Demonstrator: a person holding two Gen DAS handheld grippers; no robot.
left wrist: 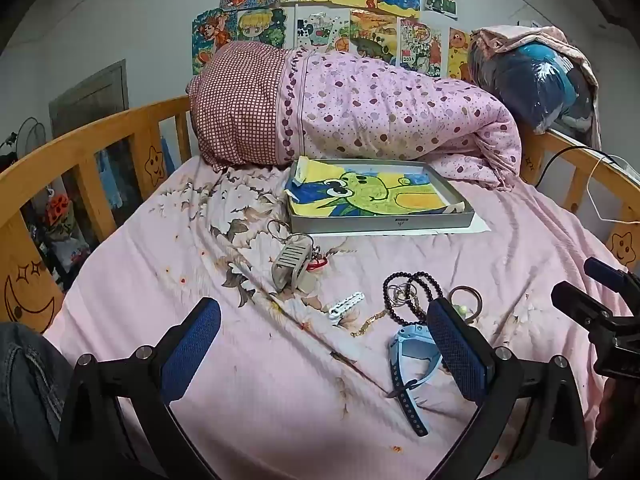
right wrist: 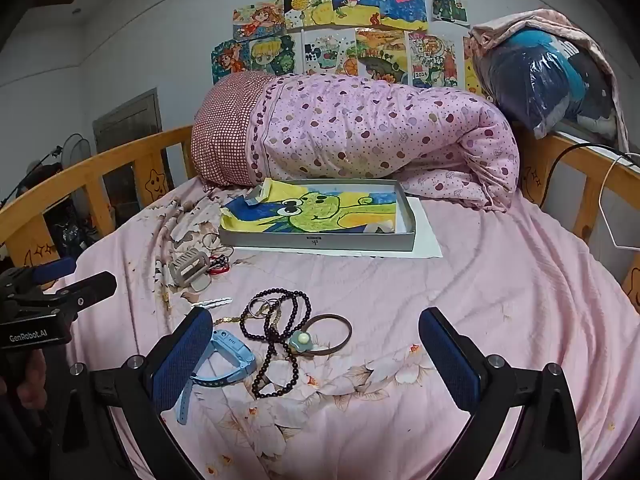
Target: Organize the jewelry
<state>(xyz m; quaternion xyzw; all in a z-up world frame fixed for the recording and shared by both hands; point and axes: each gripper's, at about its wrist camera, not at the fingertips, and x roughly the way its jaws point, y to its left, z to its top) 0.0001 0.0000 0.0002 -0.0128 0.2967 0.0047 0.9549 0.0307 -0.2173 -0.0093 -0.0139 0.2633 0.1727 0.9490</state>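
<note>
Left wrist view: left tool (left wrist: 324,344) gapes wide, empty, above the jewelry heap — bead necklace (left wrist: 416,292), blue watch (left wrist: 412,354) — near the bed's front edge.

Right wrist view: right tool (right wrist: 316,350) likewise wide, empty. Sorting appears unstarted; next, close on one piece for the tray (right wrist: 320,243).

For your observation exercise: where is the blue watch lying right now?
The blue watch lies on the pink bedsheet, just left of the dark bead necklace; in the right wrist view it sits beside that gripper's left finger, well short of the grey box.
</note>
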